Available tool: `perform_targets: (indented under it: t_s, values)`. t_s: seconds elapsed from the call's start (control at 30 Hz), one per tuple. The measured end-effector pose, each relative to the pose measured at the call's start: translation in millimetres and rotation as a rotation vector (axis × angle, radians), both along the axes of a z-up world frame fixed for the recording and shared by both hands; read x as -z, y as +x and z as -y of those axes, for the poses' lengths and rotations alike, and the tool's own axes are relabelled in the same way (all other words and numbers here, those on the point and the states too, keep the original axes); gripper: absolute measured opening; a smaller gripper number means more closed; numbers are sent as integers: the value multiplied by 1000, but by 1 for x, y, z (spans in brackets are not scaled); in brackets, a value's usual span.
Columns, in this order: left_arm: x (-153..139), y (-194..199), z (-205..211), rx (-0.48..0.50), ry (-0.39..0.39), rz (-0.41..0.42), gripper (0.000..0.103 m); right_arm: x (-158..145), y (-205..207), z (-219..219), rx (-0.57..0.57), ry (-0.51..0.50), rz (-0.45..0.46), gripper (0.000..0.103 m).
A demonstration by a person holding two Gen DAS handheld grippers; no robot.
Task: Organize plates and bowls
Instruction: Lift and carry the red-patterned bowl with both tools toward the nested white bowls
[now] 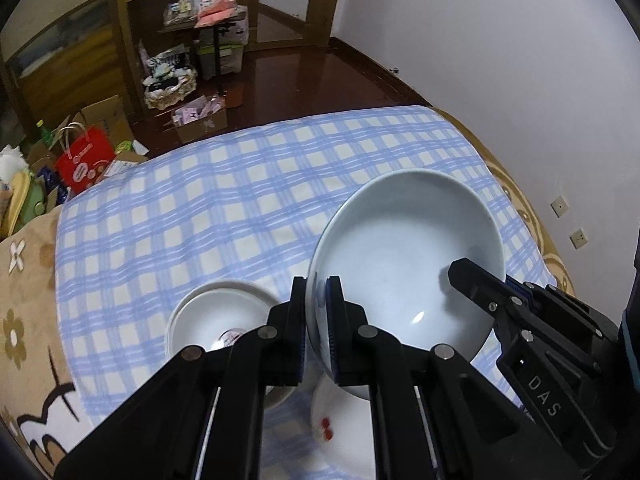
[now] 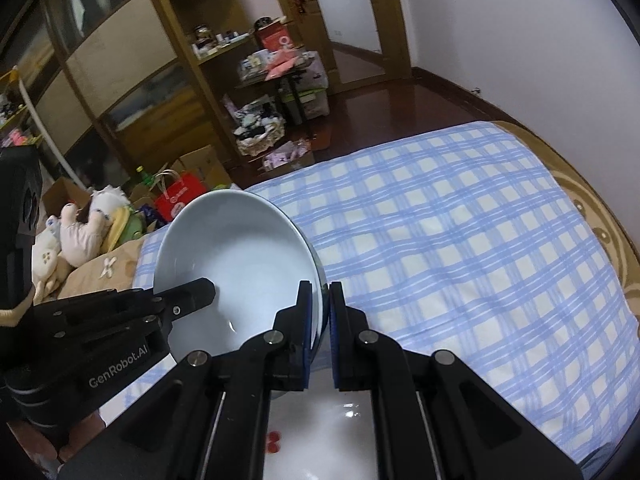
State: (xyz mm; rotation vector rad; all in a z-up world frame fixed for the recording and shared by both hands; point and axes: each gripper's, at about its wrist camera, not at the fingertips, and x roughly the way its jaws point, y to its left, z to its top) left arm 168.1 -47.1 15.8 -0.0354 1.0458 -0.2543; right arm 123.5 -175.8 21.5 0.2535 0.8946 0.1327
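Note:
A large pale blue bowl is held tilted above the bed; it also shows in the right wrist view. My left gripper is shut on its left rim. My right gripper is shut on its right rim, and shows from the side in the left wrist view. A small white bowl sits on the cloth to the left. Below the blue bowl lies a white plate with red marks, also in the right wrist view.
A blue checked cloth covers the bed, with a tan floral blanket at its left. Stuffed toys lie at the bed's left end. Boxes, a red bag and shelves stand on the floor beyond. A white wall is at the right.

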Motion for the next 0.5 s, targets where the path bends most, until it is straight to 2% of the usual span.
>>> perform_targets:
  t_s: [0.13,0.5]
  values:
    - [-6,-19,-21,-55,-6,21,10,-5,-13,-22,-28,-11,16,9]
    - [-11,-54,-62,-100,-20,32,9,-12,-41,-63,-77,-18,31,9]
